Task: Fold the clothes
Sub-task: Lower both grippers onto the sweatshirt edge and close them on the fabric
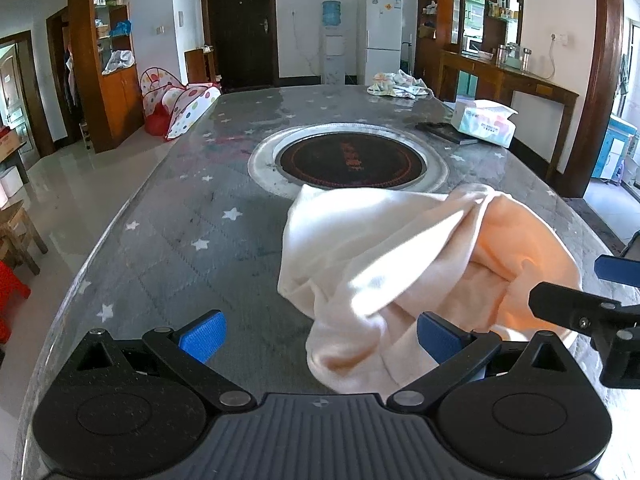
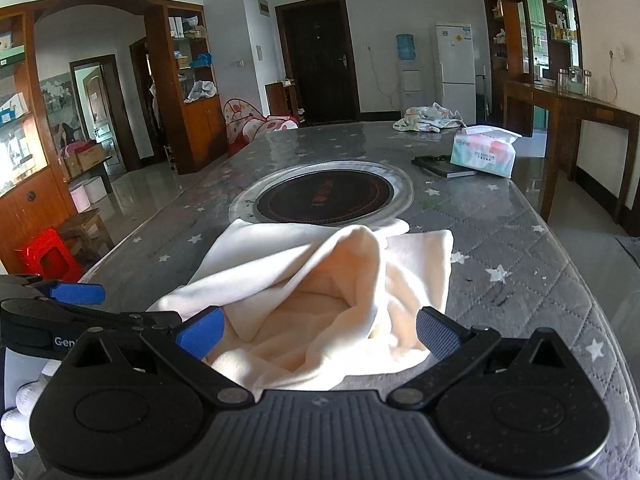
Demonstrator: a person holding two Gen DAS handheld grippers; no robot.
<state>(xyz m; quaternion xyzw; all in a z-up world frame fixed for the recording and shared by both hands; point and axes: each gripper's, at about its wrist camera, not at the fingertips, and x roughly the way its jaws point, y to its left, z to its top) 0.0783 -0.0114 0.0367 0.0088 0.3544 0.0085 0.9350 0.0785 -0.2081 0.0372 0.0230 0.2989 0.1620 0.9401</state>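
Cream garment bunched on near end of the table, just short of the inset burner; left gripper and right gripper both spread, gripping nothing — looks pre-grasp, next needs each clamping an edge to flatten.

Sharp daylight, tabletop glare, fisheye-bent edges.

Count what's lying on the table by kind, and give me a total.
Cream garment, crumpled near both open grippers: 1
Patterned cloth pile at the far end: 1
Tissue pack: 1
Dark flat item beside the tissue pack, kind unclear: 1
Total: 4
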